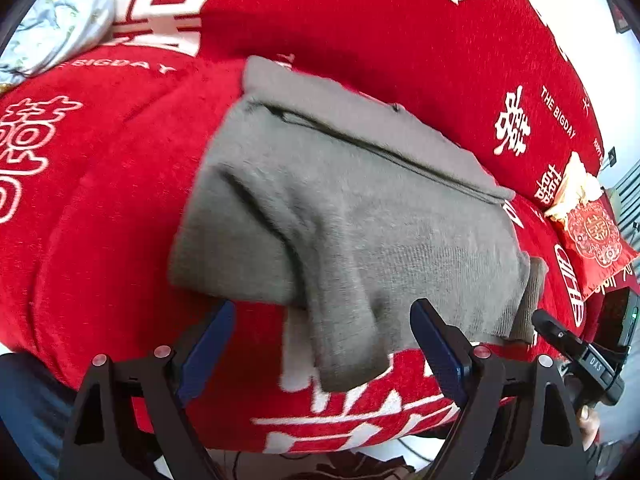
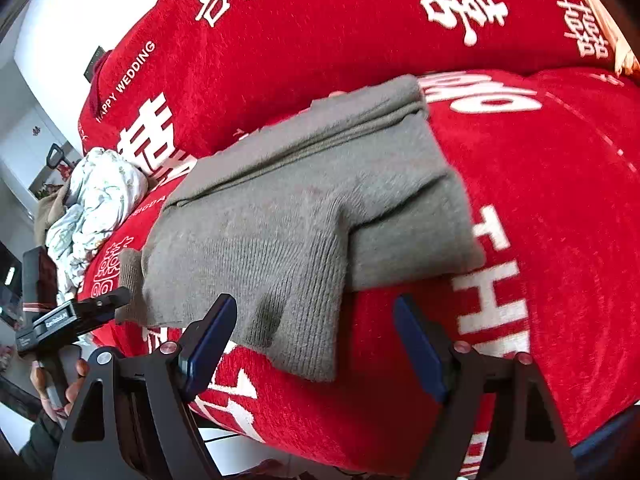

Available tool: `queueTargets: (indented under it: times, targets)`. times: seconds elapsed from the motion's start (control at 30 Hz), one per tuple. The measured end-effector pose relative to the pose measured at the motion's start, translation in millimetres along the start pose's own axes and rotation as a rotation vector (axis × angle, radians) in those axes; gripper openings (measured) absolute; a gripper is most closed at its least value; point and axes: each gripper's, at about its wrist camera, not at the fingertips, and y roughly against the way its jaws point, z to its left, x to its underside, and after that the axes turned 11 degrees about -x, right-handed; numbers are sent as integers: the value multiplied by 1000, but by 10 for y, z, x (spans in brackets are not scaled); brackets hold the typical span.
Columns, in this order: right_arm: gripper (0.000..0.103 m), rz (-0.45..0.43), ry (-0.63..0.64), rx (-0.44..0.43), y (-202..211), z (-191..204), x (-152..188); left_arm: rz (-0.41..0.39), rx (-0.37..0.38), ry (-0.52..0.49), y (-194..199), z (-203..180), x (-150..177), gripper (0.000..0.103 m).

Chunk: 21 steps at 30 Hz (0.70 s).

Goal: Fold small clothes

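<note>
A grey knit garment (image 1: 352,216) lies folded into a thick block on the red bed cover (image 1: 120,184), with one sleeve (image 1: 344,344) hanging toward the front edge. My left gripper (image 1: 322,316) is open and empty, its jaws spread on either side of the sleeve end, just short of the garment. In the right wrist view the same garment (image 2: 304,216) lies ahead, its sleeve (image 2: 304,332) reaching toward me. My right gripper (image 2: 314,312) is open and empty, its jaws astride the sleeve tip. The right gripper also shows in the left wrist view (image 1: 560,332), and the left gripper in the right wrist view (image 2: 100,304).
A light floral cloth bundle (image 1: 60,20) lies at the far left, and also shows in the right wrist view (image 2: 100,204). A red and gold embroidered cushion (image 1: 592,232) sits at the right. The bed's front edge (image 1: 360,446) runs just below the grippers.
</note>
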Motion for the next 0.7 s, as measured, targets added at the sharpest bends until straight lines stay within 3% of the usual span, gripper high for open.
queueTargets:
  times: [0.07,0.13,0.17,0.2,0.23,0.3,0.4,0.7]
  targets:
    - [73,5,-8,-10,-60,-10,-17,12,10,-8,-60,-95,-38,72]
    - [44,30,6,-15,-144,0,-34,33,-13,-33,-115,-160,-57,31]
    - [17,57,12,-11,-186,7,-47,30,-26,-41,-119,-169,-73,28]
    - [15,76,8,-22,-201,14,-50,33,-3,-25,-91,-137,-89,17]
    - [14,66,7,-40,-160,32,-52,35,12,-11,-63,-111,-99,14]
    - [13,7,5,-102,34,77,-63,4,66,25,92,-25,-105,13]
    - [13,-57,12,-155,257,167,-144,-58,87,42,320,13,-129,11]
    - [13,-141,76,-179,398,477,-455,-159,97,53,619,-65,-417,10]
